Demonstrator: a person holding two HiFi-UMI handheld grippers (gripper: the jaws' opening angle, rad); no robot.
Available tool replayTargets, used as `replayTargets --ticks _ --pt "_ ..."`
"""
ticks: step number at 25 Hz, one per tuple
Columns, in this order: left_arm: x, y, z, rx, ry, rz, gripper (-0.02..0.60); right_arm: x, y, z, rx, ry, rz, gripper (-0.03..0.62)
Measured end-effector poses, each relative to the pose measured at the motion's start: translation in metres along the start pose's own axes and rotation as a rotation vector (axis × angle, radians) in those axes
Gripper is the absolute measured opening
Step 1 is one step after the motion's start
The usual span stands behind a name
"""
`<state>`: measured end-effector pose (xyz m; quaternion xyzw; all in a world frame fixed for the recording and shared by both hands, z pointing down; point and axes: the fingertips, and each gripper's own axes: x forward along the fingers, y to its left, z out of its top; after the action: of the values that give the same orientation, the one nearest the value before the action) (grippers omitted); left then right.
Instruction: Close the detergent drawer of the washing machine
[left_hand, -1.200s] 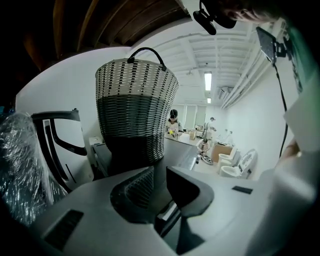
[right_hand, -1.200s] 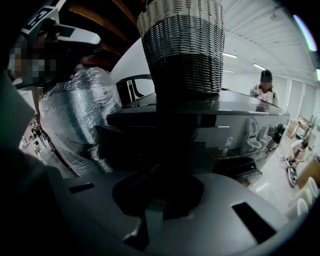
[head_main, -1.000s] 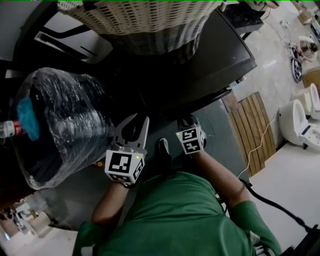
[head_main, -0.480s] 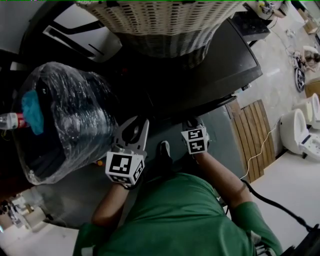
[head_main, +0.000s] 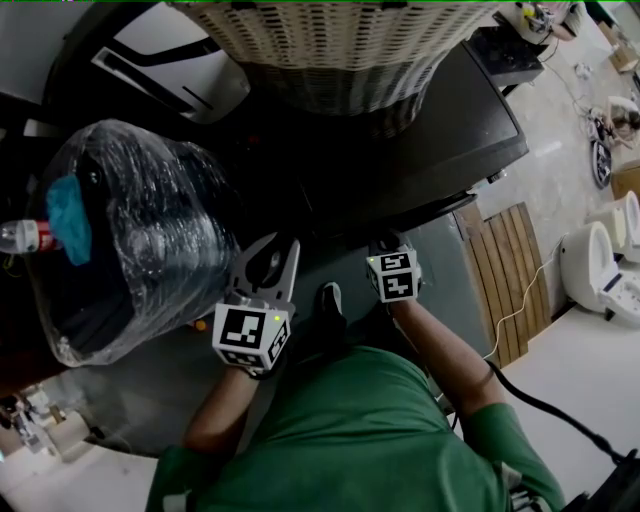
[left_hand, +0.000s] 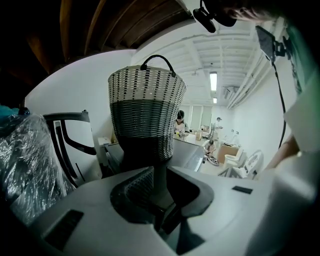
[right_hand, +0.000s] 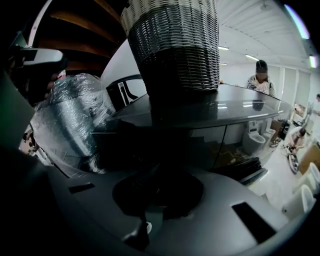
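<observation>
The dark washing machine fills the upper middle of the head view, with a woven basket standing on its top. My right gripper reaches to the machine's front upper edge; its jaws look shut, and their tips are lost in the dark front. The detergent drawer cannot be made out in that shadow. My left gripper hangs lower left of it, away from the machine, jaws shut on nothing. In the left gripper view the basket rises straight ahead of the left gripper.
A big dark bin wrapped in clear film stands close on the left. A black and white chair is behind it. A wooden slat mat and white toilets lie to the right on the floor.
The right gripper has crept a little forward and right along the machine's front edge. The left gripper has stayed about where it was.
</observation>
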<state>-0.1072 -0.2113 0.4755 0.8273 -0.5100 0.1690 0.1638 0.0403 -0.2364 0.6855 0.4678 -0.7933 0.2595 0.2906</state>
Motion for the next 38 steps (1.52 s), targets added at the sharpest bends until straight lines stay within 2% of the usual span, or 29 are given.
replayTargets --ticks 6,11,16,22,27,31,38 --pt "-0.003 -0.002 -0.002 -0.001 -0.008 -0.008 0.092 -0.002 0.005 -0.001 -0.018 0.017 0.029 0.022" --pt "-0.002 -0.012 0.011 0.007 -0.048 -0.026 0.091 -0.037 0.007 0.021 0.019 -0.046 0.041 0.022" --pt "0.003 -0.023 0.038 0.027 -0.111 -0.051 0.091 -0.103 -0.001 0.086 0.022 -0.232 0.007 0.023" --pt "0.002 -0.034 0.089 0.046 -0.22 -0.076 0.091 -0.209 -0.006 0.192 -0.134 -0.551 -0.096 0.021" --pt "-0.011 -0.049 0.145 0.069 -0.36 -0.111 0.091 -0.294 0.011 0.253 -0.275 -0.79 -0.136 0.021" --pt "-0.02 -0.063 0.174 0.1 -0.43 -0.129 0.091 -0.329 0.025 0.268 -0.393 -0.853 -0.17 0.023" --pt "-0.018 -0.086 0.178 0.127 -0.438 -0.16 0.092 -0.344 0.017 0.269 -0.34 -0.857 -0.133 0.021"
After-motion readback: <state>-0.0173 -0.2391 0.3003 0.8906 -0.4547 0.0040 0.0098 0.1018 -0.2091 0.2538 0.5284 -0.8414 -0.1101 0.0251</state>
